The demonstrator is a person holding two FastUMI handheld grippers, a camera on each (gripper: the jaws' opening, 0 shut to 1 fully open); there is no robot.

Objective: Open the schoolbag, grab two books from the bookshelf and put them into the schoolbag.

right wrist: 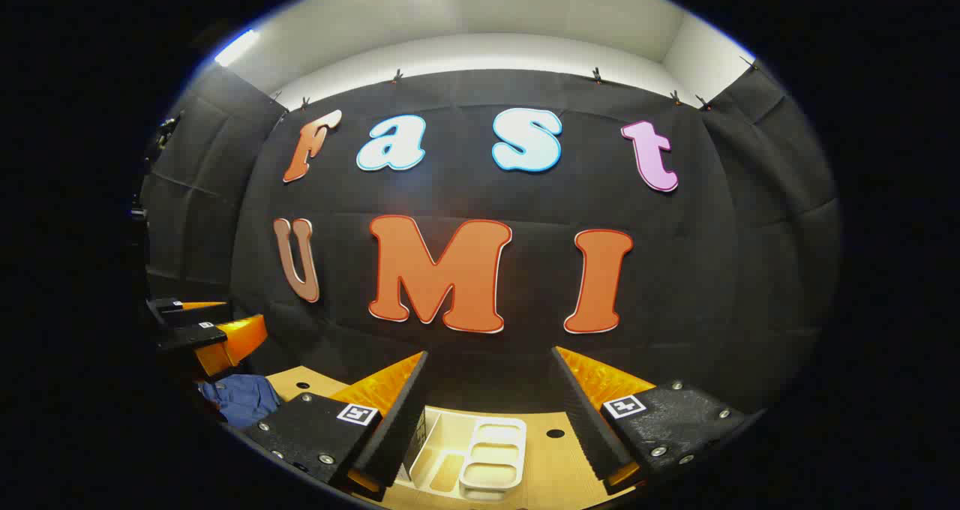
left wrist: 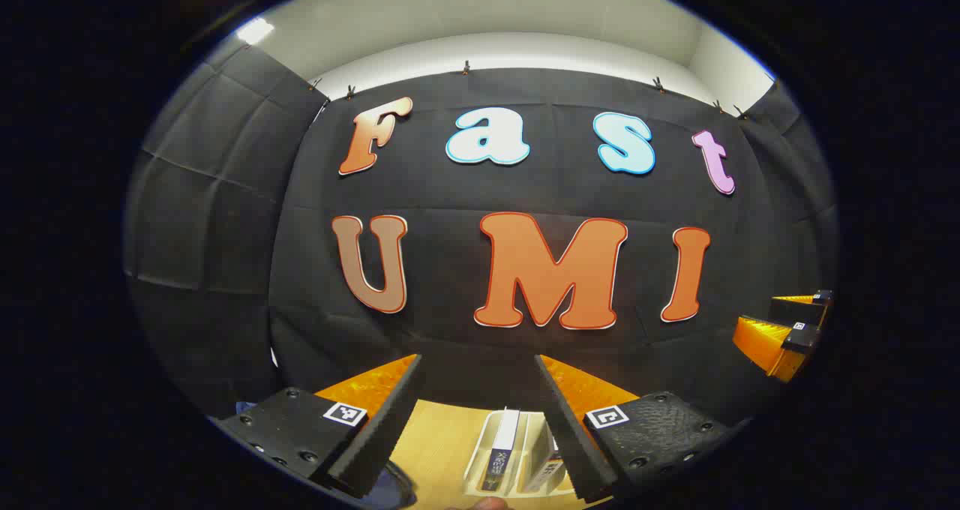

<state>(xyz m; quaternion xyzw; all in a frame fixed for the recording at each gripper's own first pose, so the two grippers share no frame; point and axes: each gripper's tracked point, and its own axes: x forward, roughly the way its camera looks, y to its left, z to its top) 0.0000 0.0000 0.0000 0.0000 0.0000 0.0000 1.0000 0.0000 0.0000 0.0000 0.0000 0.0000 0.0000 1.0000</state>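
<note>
The wall (left wrist: 480, 270) of black cloth rises behind everything, with a pale ceiling strip above it. Below lies the wooden surface (right wrist: 547, 465), with small dark holes near its far edge. A pale bookshelf (left wrist: 517, 450) stands on the surface toward its far edge; in the left gripper view two books (left wrist: 501, 450) stand upright in it, spines facing the camera, while in the right gripper view its compartments (right wrist: 491, 454) look bare. A blue schoolbag (right wrist: 241, 397) lies at the surface's left edge in the right gripper view, well apart from the bookshelf. The left hand-held gripper (left wrist: 480, 420) hangs above the near side of the surface with its jaws spread wide, pinching nothing, the books showing between them. The right hand-held gripper (right wrist: 491, 420) is likewise spread and empty, its fingers (right wrist: 390, 420) framing the bookshelf.
</note>
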